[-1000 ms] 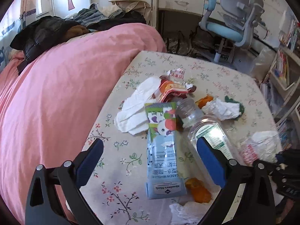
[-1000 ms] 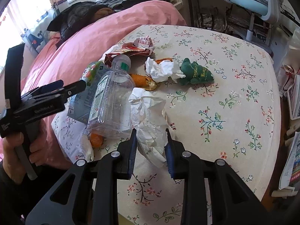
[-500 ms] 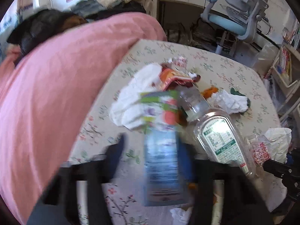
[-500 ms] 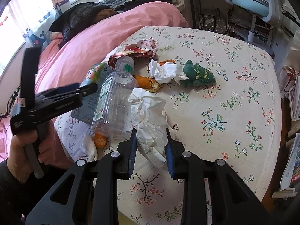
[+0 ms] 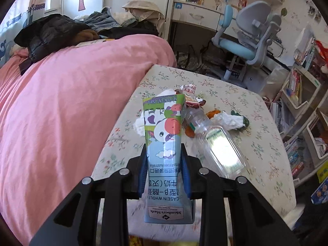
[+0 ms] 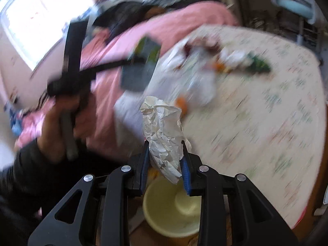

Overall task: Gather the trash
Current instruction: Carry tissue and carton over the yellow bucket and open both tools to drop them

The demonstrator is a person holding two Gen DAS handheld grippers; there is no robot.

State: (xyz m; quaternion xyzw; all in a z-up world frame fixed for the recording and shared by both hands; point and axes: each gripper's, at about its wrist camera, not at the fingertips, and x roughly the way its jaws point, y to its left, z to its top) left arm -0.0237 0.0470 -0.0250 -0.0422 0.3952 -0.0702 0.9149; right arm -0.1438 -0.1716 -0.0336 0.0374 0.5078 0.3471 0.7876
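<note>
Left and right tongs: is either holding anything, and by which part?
Left tongs clamp the milk carton across its lower half. Right tongs pinch the crumpled white paper near its lower end.

Glossy printed milk carton (image 5: 164, 143); crinkled matt paper wad (image 6: 164, 139).

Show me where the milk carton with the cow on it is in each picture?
Left wrist view: the milk carton stands in the lower middle, clamped in the left gripper, its cow picture upside down.
Right wrist view: the same carton is a blurry shape at upper left, held out over the pink blanket.
Shared landmark: the green wrapper on the flowery tablecloth.
</note>
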